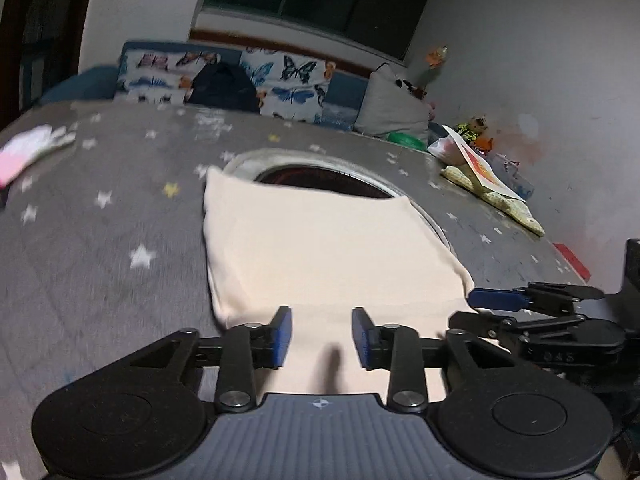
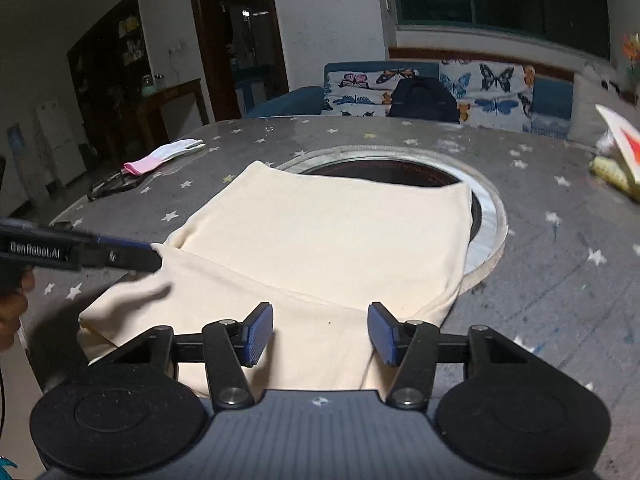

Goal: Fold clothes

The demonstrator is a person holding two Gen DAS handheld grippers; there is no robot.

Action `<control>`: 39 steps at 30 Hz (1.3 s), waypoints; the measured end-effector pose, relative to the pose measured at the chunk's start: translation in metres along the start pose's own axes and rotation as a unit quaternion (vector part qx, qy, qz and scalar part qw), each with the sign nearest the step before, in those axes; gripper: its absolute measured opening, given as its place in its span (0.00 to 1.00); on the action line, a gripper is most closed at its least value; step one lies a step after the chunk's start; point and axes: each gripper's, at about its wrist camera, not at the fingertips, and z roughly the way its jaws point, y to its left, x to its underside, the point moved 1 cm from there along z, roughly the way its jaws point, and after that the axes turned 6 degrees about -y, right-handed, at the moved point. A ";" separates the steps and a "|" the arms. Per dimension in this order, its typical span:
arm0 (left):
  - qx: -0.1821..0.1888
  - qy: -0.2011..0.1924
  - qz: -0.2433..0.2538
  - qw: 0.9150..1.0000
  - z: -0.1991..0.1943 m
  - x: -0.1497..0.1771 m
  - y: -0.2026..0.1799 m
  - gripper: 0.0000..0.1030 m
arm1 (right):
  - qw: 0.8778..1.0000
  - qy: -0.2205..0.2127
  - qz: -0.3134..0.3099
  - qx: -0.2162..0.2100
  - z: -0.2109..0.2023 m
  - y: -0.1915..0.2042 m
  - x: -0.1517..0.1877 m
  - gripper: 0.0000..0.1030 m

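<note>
On the starred desk [image 2: 560, 240] a folded cream cloth [image 2: 320, 240] lies partly over a round hole [image 2: 384, 172], both grippers' [image 1: 321, 334] [image 2: 320, 330] jaws parted above its near edge, gripping nothing.

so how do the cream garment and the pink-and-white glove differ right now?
Colour: the cream garment is one plain shade; the pink-and-white glove has a pink cuff on white.
Size: the garment looks far larger than the glove.
Place: the garment lies just ahead of the left gripper and right gripper, its far edge over the round opening; the glove lies off at the far left edge.
Shared: both lie flat on the starred grey table cover, gripped by neither.
</note>
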 end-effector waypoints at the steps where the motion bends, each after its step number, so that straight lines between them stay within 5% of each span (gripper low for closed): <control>1: -0.002 0.001 0.004 1.000 0.003 -0.002 0.000 0.38 | 1.000 -0.002 -0.005 0.001 -0.001 0.001 -0.001 0.52; 12: -0.025 0.002 0.109 0.994 0.010 0.012 -0.018 0.56 | 0.997 0.013 -0.077 0.004 -0.006 0.014 0.009 0.59; 19: -0.010 -0.006 0.172 0.985 -0.015 0.030 -0.038 0.57 | 0.994 0.008 -0.105 -0.012 -0.022 0.027 0.016 0.63; 31: -0.005 0.007 0.201 0.980 -0.026 0.047 -0.047 0.60 | 0.993 0.006 -0.115 0.004 -0.041 0.028 0.028 0.67; 39: 0.020 -0.002 0.285 0.958 -0.065 0.069 -0.058 0.68 | 0.990 0.007 -0.142 0.009 -0.073 0.029 0.038 0.73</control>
